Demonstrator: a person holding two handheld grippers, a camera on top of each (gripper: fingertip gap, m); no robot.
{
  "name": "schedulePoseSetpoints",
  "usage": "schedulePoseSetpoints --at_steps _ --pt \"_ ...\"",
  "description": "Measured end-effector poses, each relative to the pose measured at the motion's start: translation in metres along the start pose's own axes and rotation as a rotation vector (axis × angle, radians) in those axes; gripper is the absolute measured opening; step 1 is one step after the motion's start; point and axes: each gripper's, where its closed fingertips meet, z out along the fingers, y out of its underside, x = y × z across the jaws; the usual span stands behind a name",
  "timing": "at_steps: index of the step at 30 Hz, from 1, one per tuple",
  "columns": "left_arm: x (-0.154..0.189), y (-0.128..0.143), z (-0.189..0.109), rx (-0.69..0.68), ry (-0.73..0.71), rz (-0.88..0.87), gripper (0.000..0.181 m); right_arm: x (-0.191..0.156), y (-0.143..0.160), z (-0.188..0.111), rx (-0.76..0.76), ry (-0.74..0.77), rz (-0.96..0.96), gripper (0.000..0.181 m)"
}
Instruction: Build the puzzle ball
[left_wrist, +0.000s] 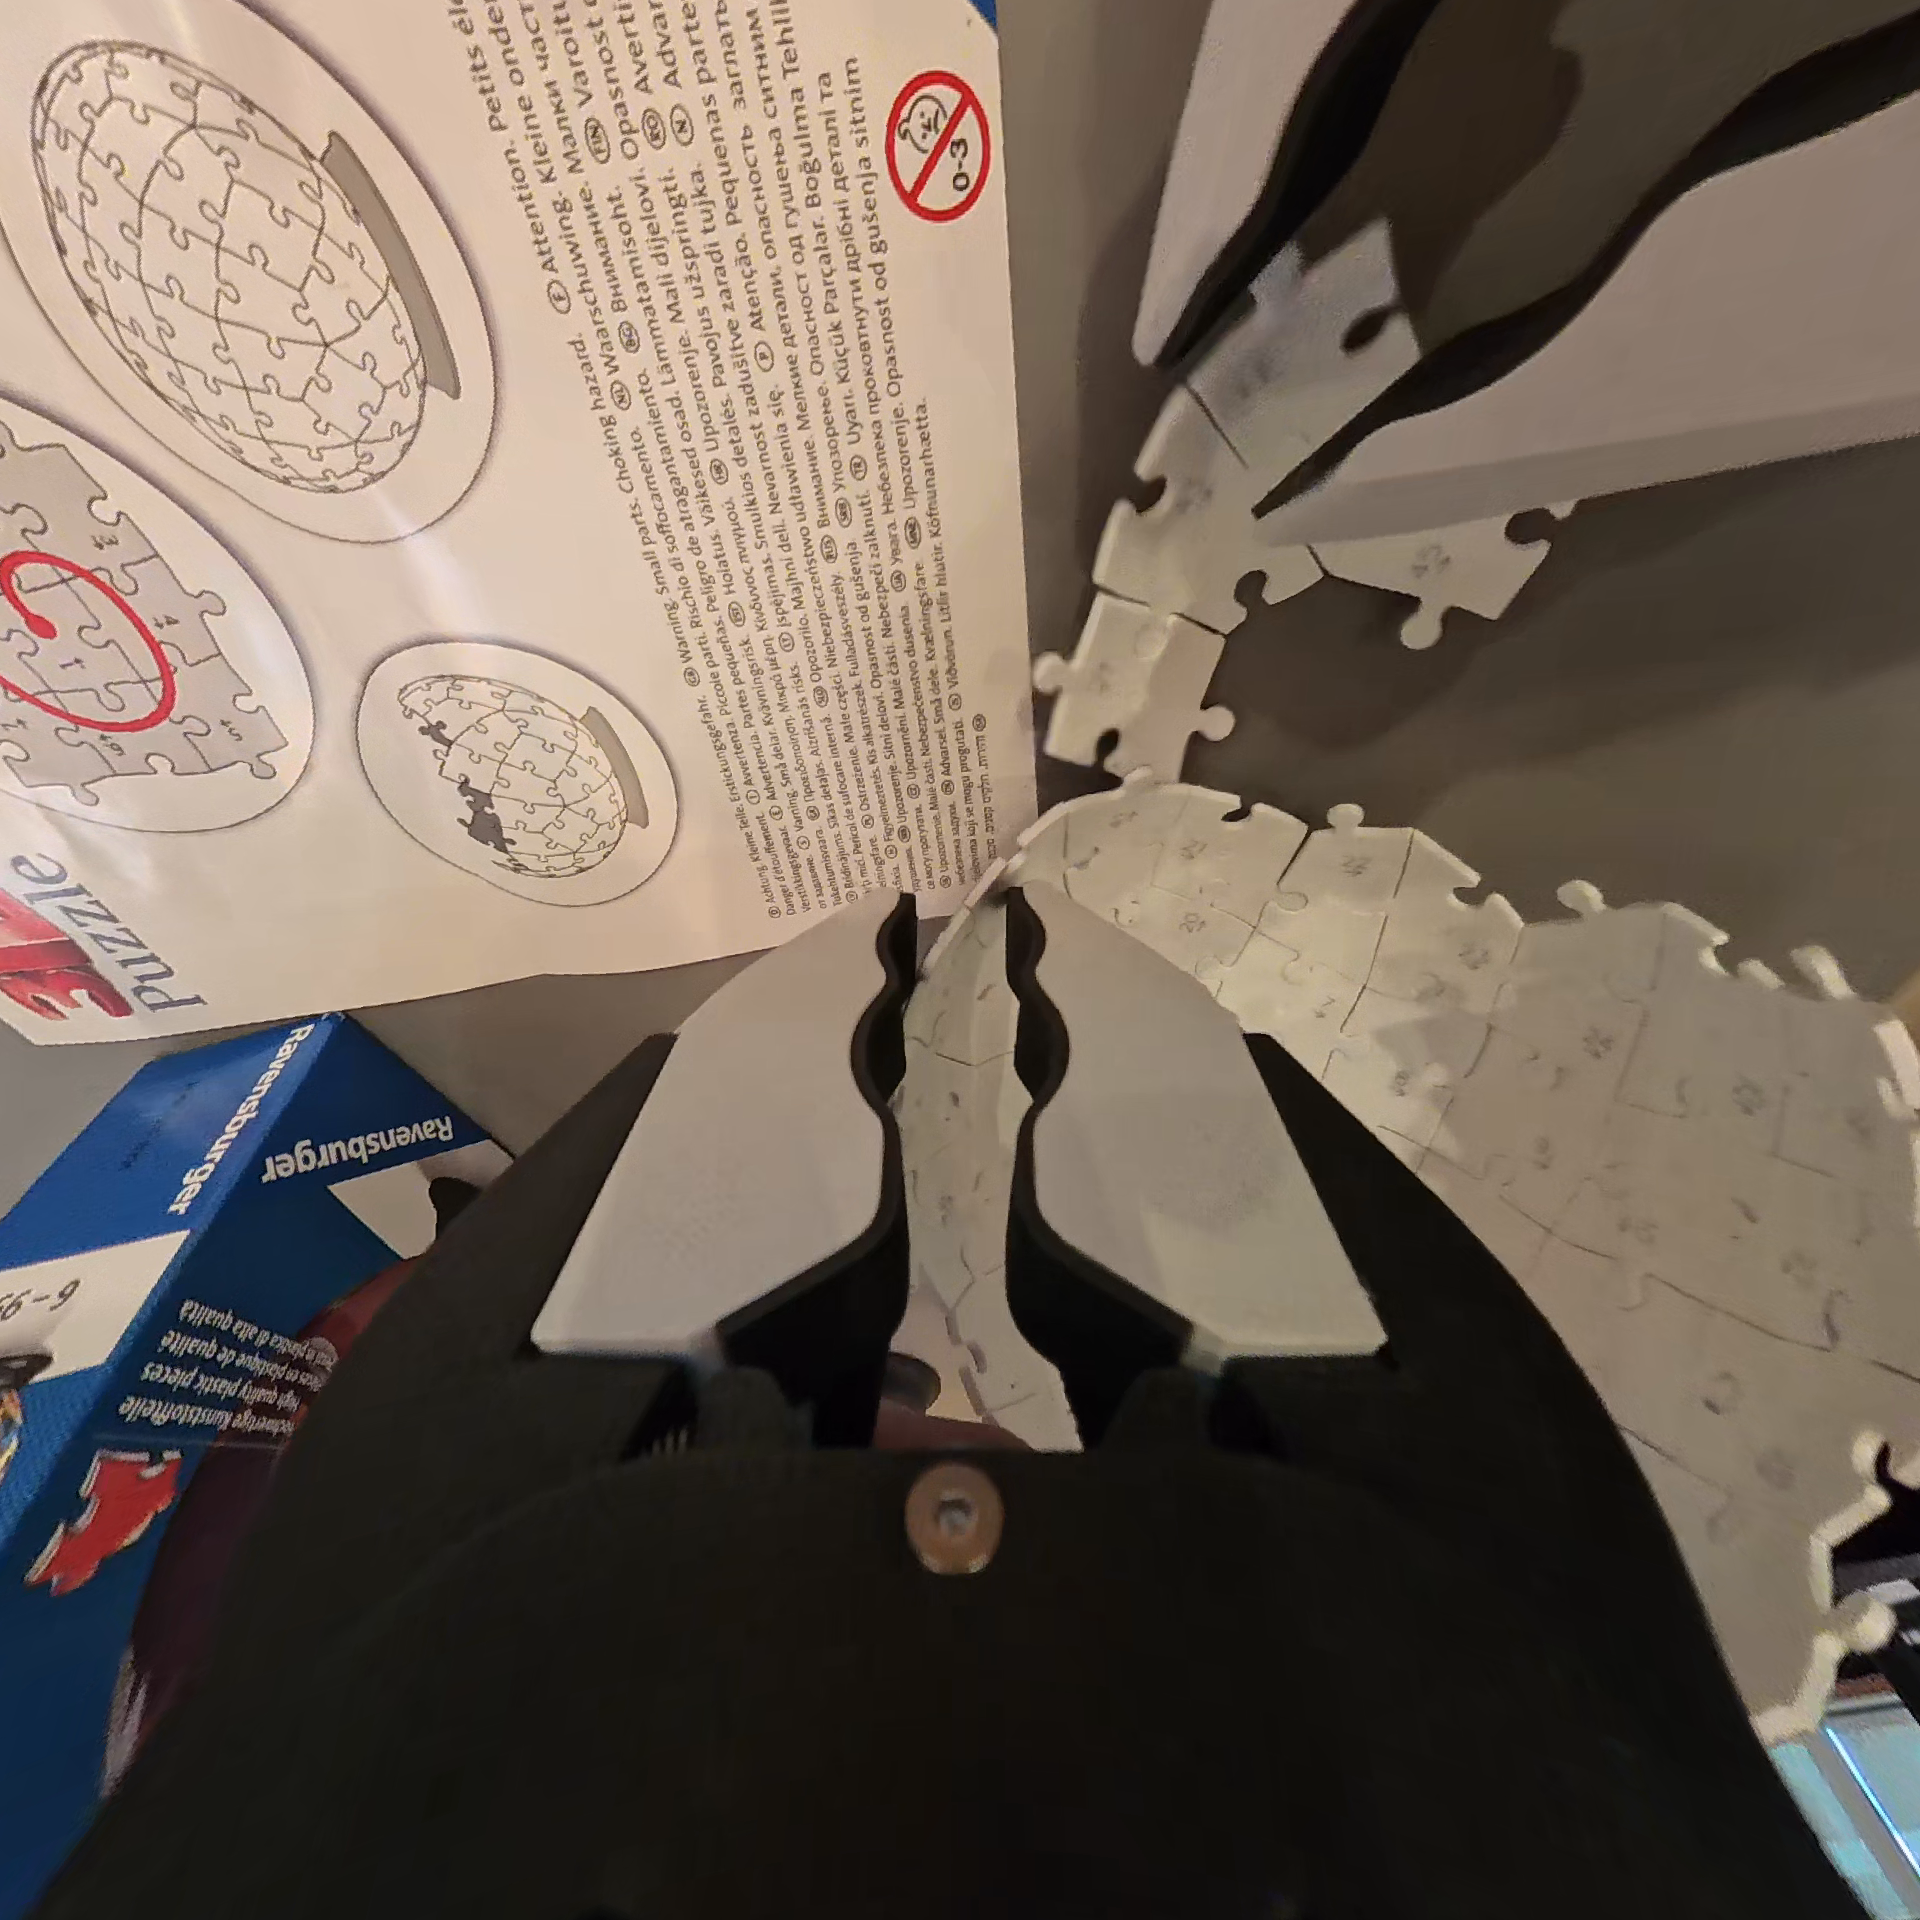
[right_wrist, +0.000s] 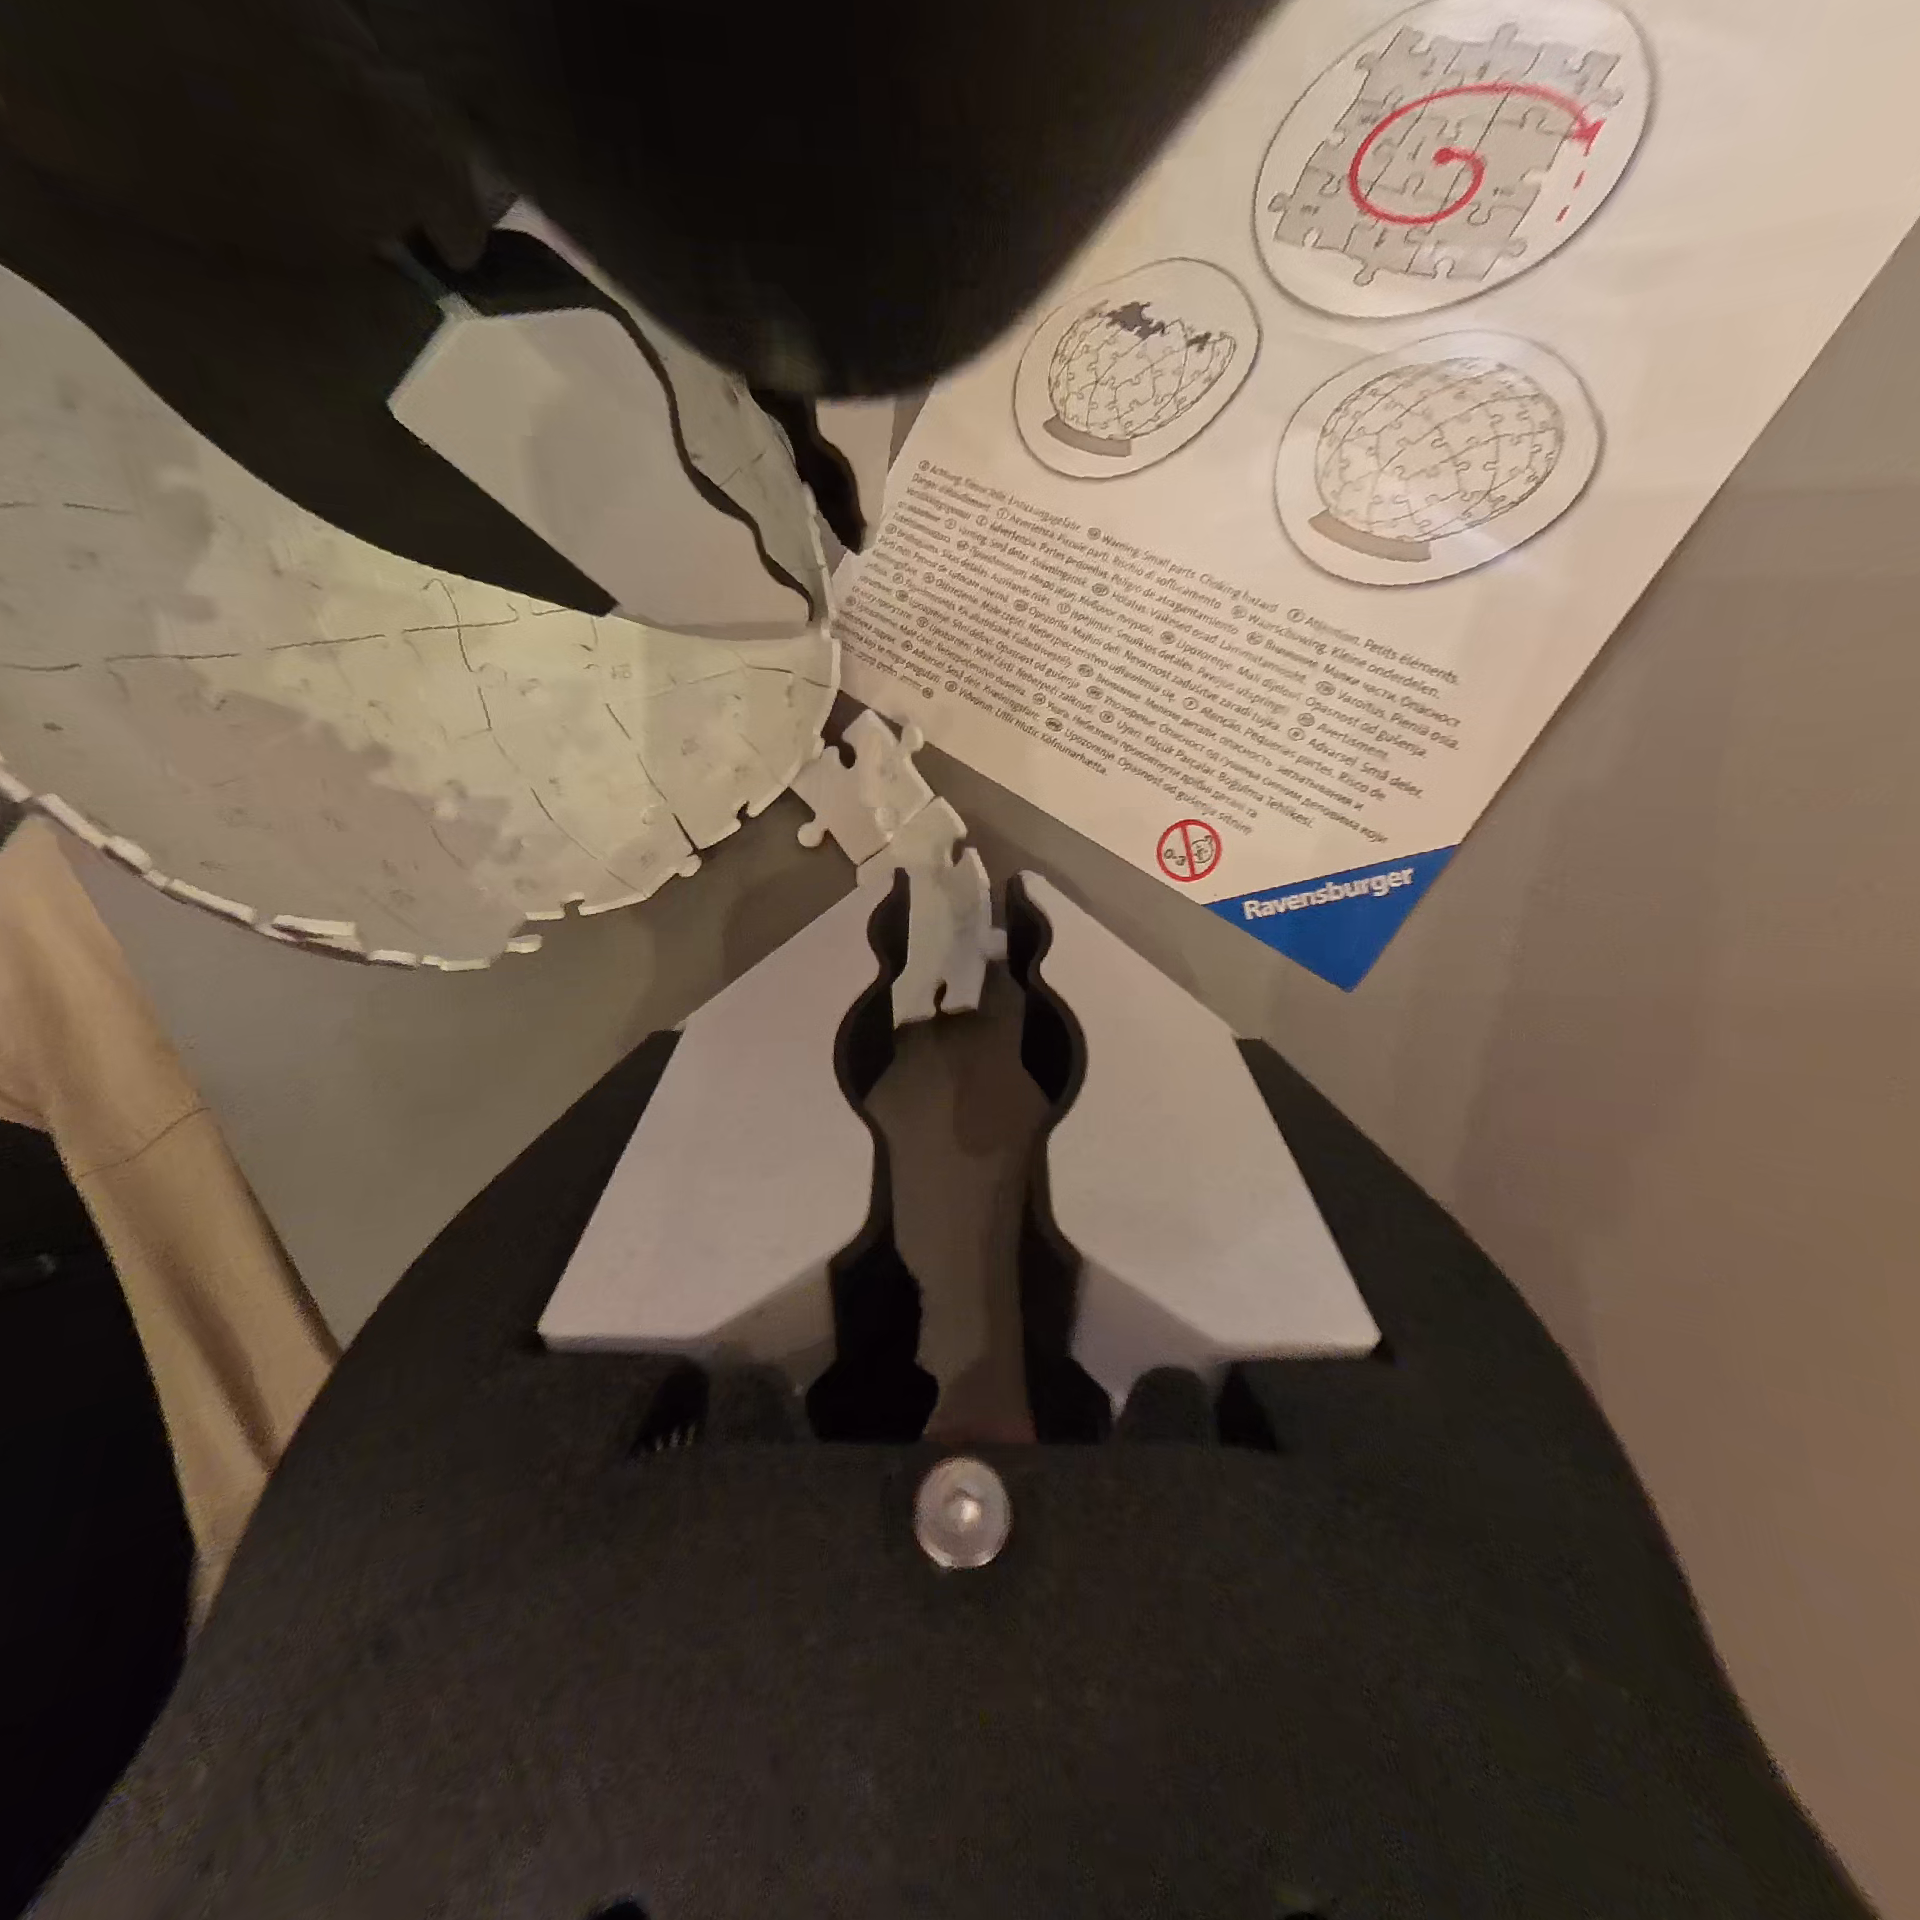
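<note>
1. Views differ: only the left wrist view shows the blue box (left_wrist: 177, 1278) at near left, partly under the instruction sheet (left_wrist: 520, 468); only the right wrist view shows a beige sleeve (right_wrist: 125, 1122) at near left and the sheet's blue corner.
2. Puzzle shell (left_wrist: 1455, 1091), a curved white half-built ball, sits with its rim between the left gripper (left_wrist: 961, 914) fingers, which are nearly together and pinch it; the strip of joined pieces (left_wrist: 1174, 582) is gripped at its far end by the right gripper (left_wrist: 1205, 436), fingers narrow, its near end just beside the shell's edge.
3. Writing: the sheet carries printed text, three round diagrams and a red prohibition sign; the box bears a printed brand and text.
</note>
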Motion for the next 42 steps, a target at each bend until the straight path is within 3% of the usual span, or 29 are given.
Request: schedulePoseSetpoints --at_steps 8,17,34,42 --pt "0.000 -0.001 0.001 -0.034 0.007 0.000 0.017 -0.010 -0.014 -0.006 0.048 -0.012 -0.111 0.016" --pt "-0.001 -0.001 0.002 -0.055 0.011 -0.002 0.017 -0.009 -0.010 0.010 -0.025 0.026 -0.210 0.009" --pt "-0.005 0.003 0.004 -0.084 0.023 -0.012 0.018 -0.017 0.005 0.022 -0.104 -0.079 -0.290 0.003" --pt "-0.006 0.001 0.004 -0.063 0.035 -0.035 0.018 -0.030 -0.008 0.017 0.022 -0.128 -0.363 0.003"
